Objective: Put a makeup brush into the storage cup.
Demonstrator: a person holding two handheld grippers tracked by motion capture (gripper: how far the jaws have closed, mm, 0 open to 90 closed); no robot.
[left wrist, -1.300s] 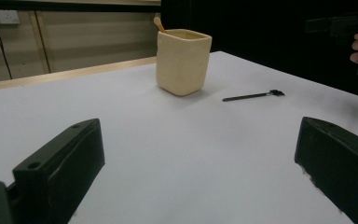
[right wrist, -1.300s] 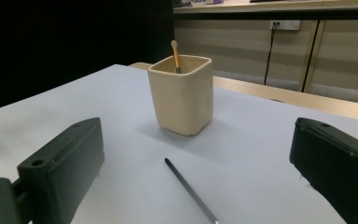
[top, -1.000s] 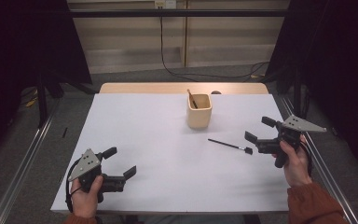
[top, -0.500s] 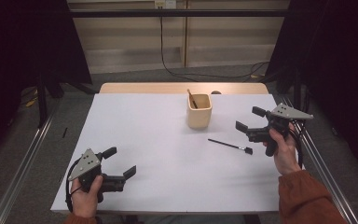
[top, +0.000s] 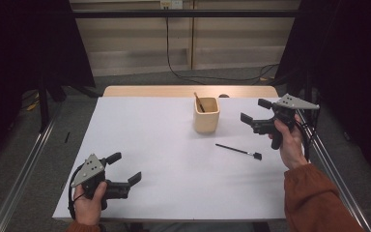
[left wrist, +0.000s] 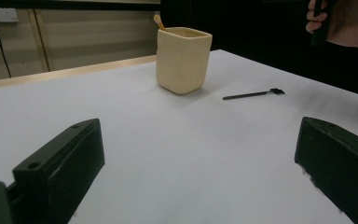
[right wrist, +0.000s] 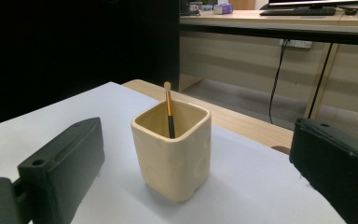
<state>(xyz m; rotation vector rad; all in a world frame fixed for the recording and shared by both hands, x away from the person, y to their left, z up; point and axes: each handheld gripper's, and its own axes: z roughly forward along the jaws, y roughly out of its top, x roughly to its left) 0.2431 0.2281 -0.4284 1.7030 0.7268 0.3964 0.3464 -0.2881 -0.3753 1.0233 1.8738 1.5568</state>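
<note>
A cream square cup (top: 206, 115) (left wrist: 183, 59) (right wrist: 172, 150) stands upright on the white table sheet (top: 164, 159), with a thin orange-handled brush (top: 199, 102) (right wrist: 168, 112) leaning inside it. A black brush (top: 239, 151) (left wrist: 253, 94) lies flat on the sheet, right of and nearer than the cup. My right gripper (top: 255, 115) is held above the table to the right of the cup, open and empty, its jaws pointing at the cup. My left gripper (top: 124, 168) rests low near the front left corner, open and empty.
The sheet covers a wooden table whose bare strip (top: 188, 91) shows at the far edge. Metal rails (top: 19, 183) run along both sides of the table. A cable (top: 174, 72) trails on the floor behind. A desk with a keyboard (right wrist: 303, 10) stands in the background.
My right gripper has lifted and moved away from the black brush toward the cup, still open. The left gripper has stayed in place.
</note>
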